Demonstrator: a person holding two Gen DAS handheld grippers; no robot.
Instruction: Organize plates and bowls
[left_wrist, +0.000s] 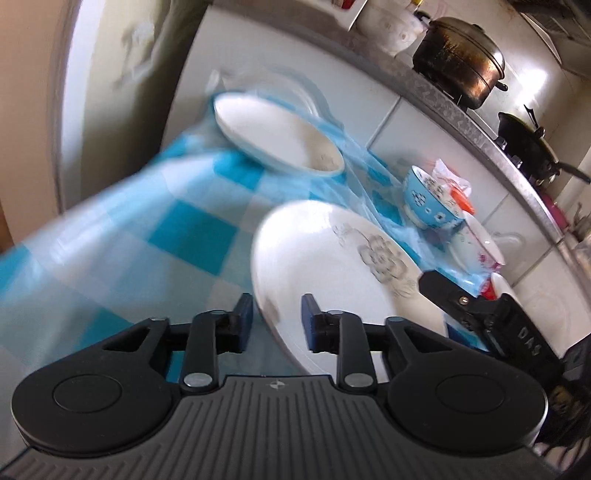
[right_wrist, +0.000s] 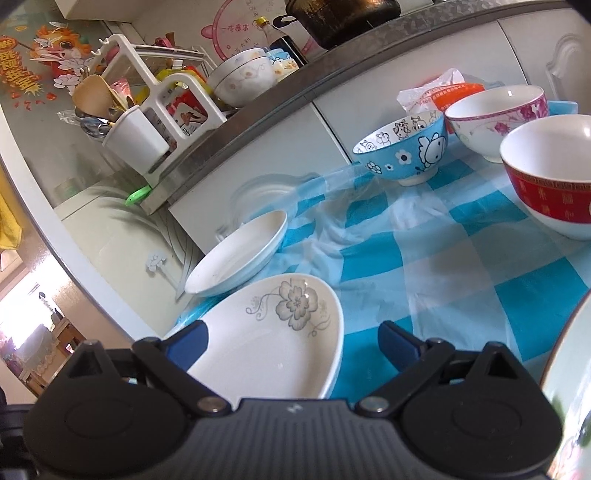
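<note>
Not much was readable. The black right gripper (left_wrist: 517, 332), seen from the left wrist camera, had "DAS" embossed on its body. The round pink-rimmed wall sticker (right_wrist: 242, 27) carried Chinese characters, and the red band on the white bowl (right_wrist: 554, 199) had gold ones, too small to make out.

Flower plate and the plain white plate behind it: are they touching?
Cannot tell. In the right wrist view the flower plate overlaps the plain white plate at their rims; the left wrist view is too blurred to settle it.
</note>
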